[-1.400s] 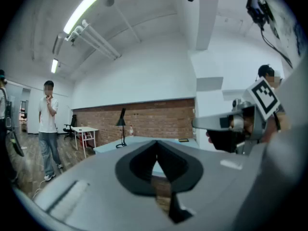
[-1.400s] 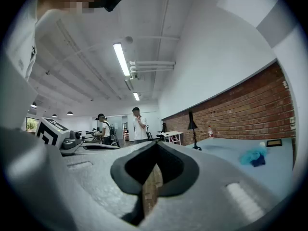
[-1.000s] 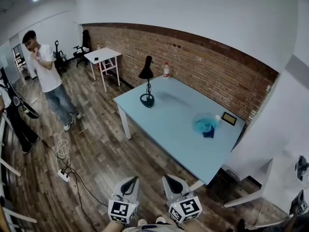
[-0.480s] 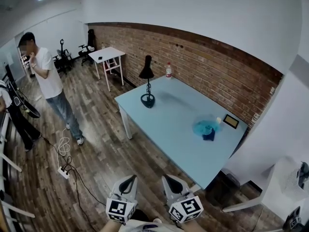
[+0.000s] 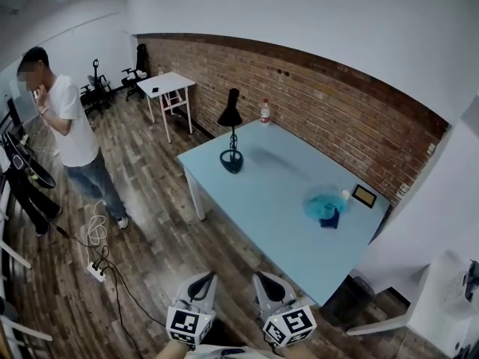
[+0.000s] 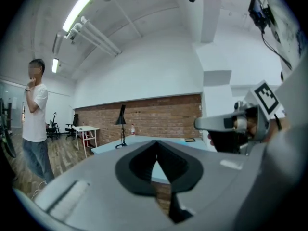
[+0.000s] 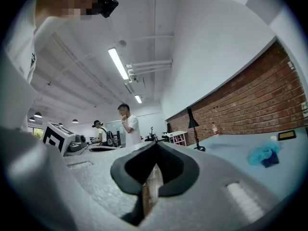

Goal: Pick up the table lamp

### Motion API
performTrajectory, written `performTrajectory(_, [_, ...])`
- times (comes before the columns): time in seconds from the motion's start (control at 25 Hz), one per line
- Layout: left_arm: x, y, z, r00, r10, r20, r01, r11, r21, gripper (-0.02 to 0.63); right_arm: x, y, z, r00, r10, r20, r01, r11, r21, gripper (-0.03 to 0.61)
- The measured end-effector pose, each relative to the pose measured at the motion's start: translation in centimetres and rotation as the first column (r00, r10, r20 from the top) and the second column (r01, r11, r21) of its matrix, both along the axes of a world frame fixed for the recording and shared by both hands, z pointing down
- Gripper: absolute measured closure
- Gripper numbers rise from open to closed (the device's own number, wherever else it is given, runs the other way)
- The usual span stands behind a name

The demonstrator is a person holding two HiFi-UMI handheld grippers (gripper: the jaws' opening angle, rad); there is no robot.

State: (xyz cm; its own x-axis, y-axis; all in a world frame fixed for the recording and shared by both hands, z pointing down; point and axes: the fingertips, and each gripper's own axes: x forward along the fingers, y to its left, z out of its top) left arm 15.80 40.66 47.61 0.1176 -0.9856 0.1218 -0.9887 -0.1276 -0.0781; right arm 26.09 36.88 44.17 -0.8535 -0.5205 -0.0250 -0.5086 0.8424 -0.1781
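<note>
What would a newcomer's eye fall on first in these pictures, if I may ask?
The long light-blue table beside the brick wall stands out, with the black table lamp upright near its far left corner. A blue cloth lies toward its right end, and a person stands at left.

Holding left gripper (image 5: 202, 281) and right gripper (image 5: 266, 281) side by side, close together yet not touching, well short of the light-blue table's (image 5: 277, 193) near edge. Pointing both about level toward that table, tips leading, marker cubes (image 5: 187, 324) at the ends farthest from it. Clamping nothing: left jaws pressed together and empty, right jaws pressed together and empty as well.
</note>
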Motion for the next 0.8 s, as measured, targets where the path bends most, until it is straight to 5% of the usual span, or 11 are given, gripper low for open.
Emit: performTrajectory(0.8, [-21.3, -17.6, 0.6, 0.987, 0.154, -0.038, -0.155, 0.987, -0.032, 0.623, -21.2, -16.5, 0.7, 0.988, 0.140, -0.069, -0.143, 0.989, -0.041, 0.580])
